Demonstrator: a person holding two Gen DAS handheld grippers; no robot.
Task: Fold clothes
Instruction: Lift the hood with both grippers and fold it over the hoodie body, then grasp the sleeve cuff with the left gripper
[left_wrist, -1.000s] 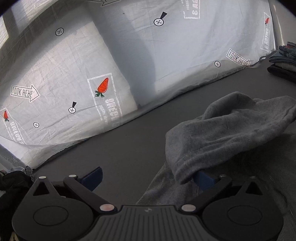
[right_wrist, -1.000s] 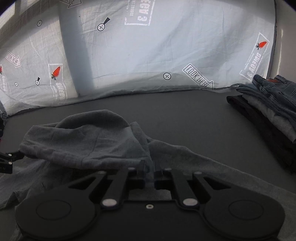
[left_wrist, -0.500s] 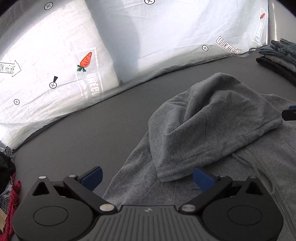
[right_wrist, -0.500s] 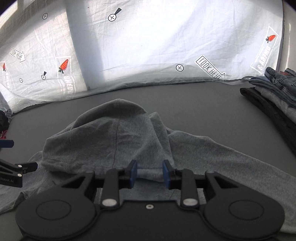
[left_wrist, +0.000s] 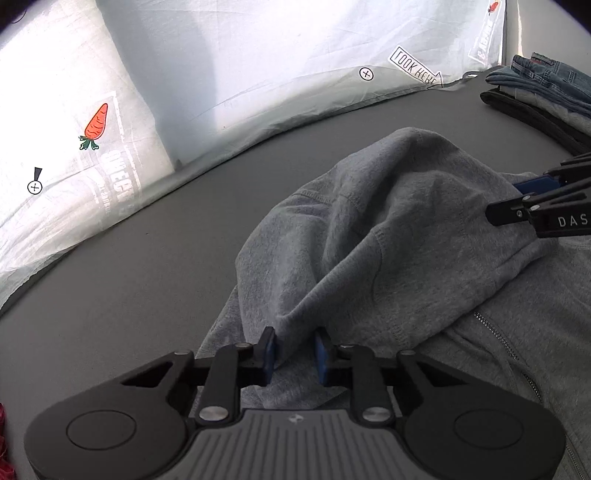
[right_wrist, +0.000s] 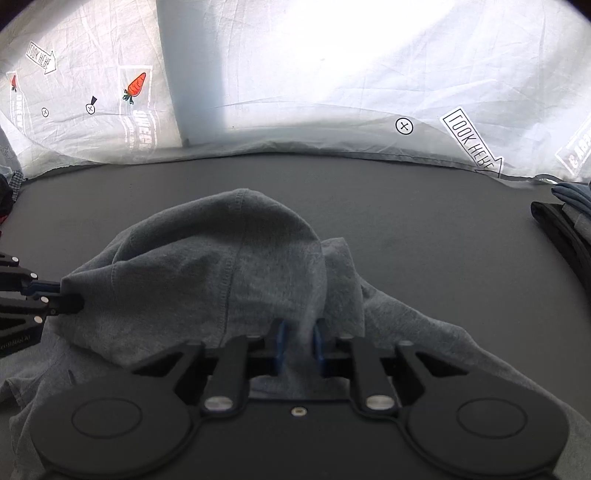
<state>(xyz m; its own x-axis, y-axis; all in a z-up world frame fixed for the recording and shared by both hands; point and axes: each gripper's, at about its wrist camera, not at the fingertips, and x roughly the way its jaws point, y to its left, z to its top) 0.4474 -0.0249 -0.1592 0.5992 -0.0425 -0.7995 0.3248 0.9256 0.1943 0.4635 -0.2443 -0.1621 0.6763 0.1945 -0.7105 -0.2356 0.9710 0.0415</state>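
Both grippers I had clamped on the grey hoodie (left_wrist: 388, 229) at frame centre: left gripper (left_wrist: 294, 350) and right gripper (right_wrist: 298, 345) each pinched hood fabric. Thin bites; I judged either could slip when lifted.

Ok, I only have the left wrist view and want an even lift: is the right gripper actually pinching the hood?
Observer: Yes. The right gripper is shut on a fold of the grey hood.
Operator: Anything off to the far left?
Observer: A dark clothes heap sits at that edge.
Operator: And my own grip, seen from there?
Observer: The left gripper is clamped on the grey hood's opposite corner.
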